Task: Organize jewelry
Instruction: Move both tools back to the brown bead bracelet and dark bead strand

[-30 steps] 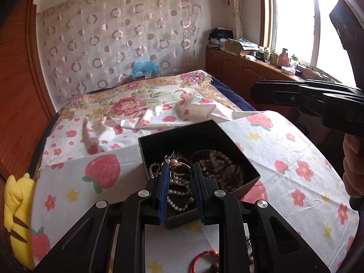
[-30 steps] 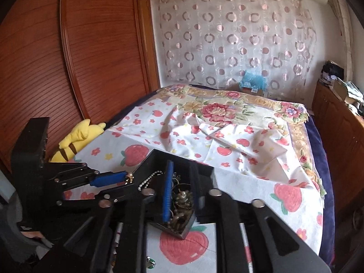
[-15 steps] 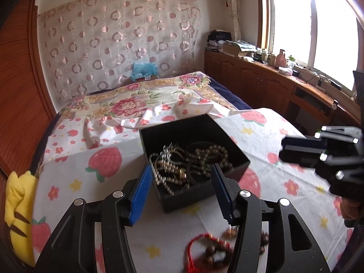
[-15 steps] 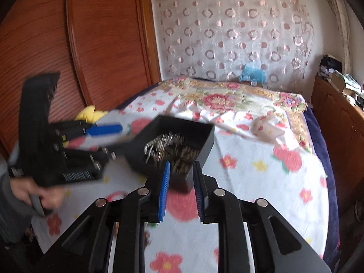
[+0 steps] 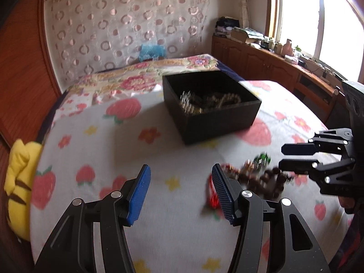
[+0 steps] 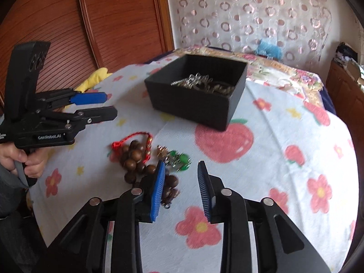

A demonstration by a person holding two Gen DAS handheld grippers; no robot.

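Looking along left gripper (image 5: pixel 180 190): jaws wide, nothing between pads, hovering over strawberry-print cloth (image 5: pixel 95 150). Black box (image 5: pixel 210 107) ahead on tabletop, chains and beads inside. Loose jewelry pile (image 5: pixel 257 175) just right of its right finger, blurred. Right gripper (image 5: pixel 286 157) at pile's far side. No writing legible.

Right wrist view: right gripper (image 6: pixel 180 187) jaws just been opening, moderate gap, empty; wooden bead bracelet (image 6: pixel 134 157) with red cord and green piece (image 6: pixel 179 159) beside left finger. Left gripper (image 6: pixel 100 105) body reads "GenRobot.AI".

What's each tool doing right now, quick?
Left tool: open, empty, jaws stopped widening.
Right tool: open, empty, jaws just opening.
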